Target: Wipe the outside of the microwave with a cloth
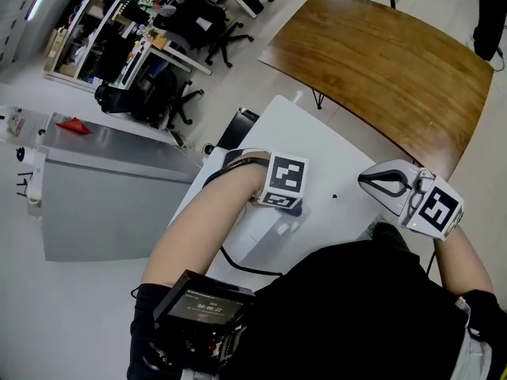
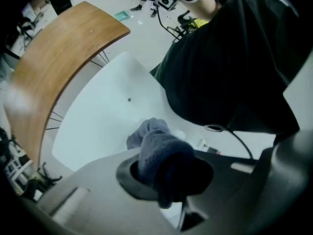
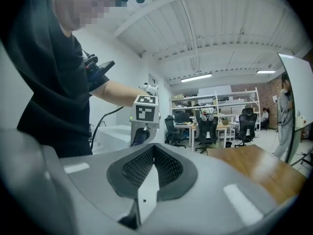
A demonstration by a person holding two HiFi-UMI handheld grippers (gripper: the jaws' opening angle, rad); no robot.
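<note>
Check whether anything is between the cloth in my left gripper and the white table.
Nothing visible does. The left gripper holds the cloth over the bare white table; only a small dark speck lies farther out. No microwave can be made out in any view.

We've got a white tabletop [image 1: 293, 133] sitting right beside the brown wooden table [image 1: 380, 62]. On it there's a tiny dark speck [image 1: 334, 196] nearer the wooden table, and a black cable [image 1: 242, 266] on the far side.

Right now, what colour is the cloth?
Greyish blue cloth, best seen in the left gripper view.
</note>
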